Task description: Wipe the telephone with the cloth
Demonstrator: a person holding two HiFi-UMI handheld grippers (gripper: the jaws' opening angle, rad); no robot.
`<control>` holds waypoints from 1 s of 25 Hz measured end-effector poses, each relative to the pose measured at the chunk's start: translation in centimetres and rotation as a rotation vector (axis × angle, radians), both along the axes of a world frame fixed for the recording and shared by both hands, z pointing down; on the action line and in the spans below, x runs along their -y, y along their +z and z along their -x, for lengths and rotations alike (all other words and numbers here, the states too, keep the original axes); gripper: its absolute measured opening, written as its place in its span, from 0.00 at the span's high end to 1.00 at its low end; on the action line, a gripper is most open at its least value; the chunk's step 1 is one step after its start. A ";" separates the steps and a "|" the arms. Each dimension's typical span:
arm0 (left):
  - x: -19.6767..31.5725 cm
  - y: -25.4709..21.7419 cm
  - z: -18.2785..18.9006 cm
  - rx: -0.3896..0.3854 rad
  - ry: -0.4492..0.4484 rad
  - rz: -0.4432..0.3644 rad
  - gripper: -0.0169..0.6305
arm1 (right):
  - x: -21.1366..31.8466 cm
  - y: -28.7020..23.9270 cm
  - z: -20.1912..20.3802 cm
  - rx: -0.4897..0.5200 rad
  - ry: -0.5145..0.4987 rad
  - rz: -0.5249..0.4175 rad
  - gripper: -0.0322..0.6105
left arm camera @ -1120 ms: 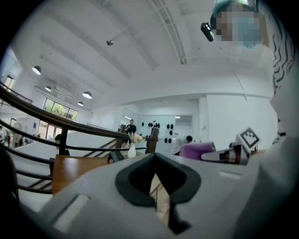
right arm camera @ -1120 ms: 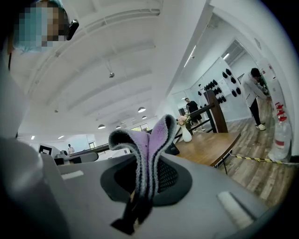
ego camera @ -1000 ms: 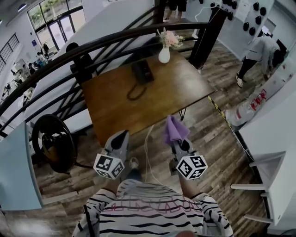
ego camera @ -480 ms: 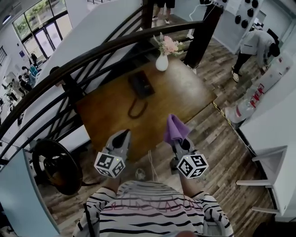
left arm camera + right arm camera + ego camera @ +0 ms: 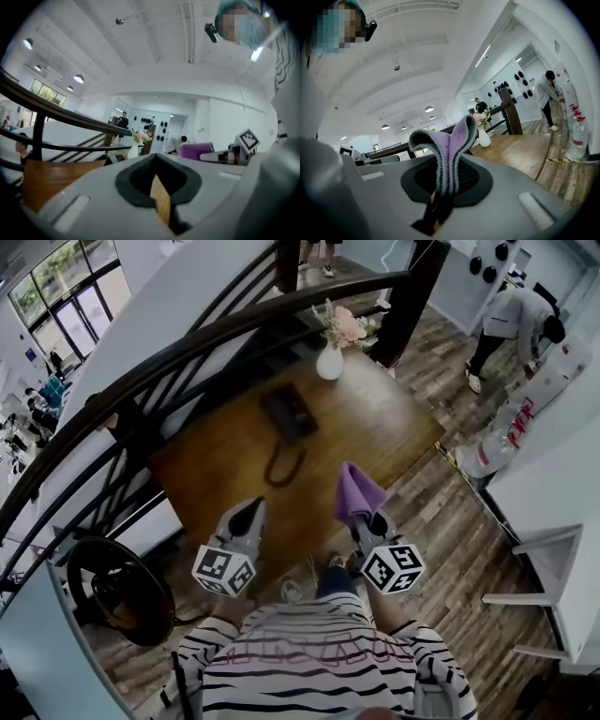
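Right gripper is pinching the purple fleece cloth. Left gripper is sitting closed, empty. Loose folds risk snagging the black desk telephone and its curly black cord.

Black telephone lies flat on the brown desk, far-middle, its cord looped twd the near side. Purple cloth w/ grey edging is folded and sticks up, pinched in the right tool at the desk's near edge, well apart from the phone.
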State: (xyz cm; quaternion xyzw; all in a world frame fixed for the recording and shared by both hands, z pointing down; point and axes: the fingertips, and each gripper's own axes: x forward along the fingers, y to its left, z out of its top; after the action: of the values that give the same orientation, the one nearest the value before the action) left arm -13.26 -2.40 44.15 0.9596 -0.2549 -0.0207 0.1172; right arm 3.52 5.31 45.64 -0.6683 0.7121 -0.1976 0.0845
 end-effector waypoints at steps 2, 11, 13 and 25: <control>0.9 0.1 0.0 -0.002 -0.010 0.005 0.97 | 1.2 0.1 -0.1 -0.001 -0.013 0.006 0.89; 5.0 1.0 -0.6 -0.007 -0.080 0.027 0.97 | 7.3 1.0 -1.2 0.015 -0.094 0.015 0.89; 6.3 1.3 -1.5 -0.005 -0.096 0.032 0.97 | 9.1 1.3 -2.1 0.017 -0.111 0.017 0.89; 14.5 2.6 -6.9 -0.007 -0.226 0.067 0.97 | 20.5 2.8 -7.3 0.018 -0.270 0.065 0.89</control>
State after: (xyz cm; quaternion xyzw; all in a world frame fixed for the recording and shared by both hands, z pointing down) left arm -6.40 -16.93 46.73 0.9203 -0.3615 -0.0285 0.1470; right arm 10.81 -15.24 48.44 -0.5671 0.7880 -0.2361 0.0416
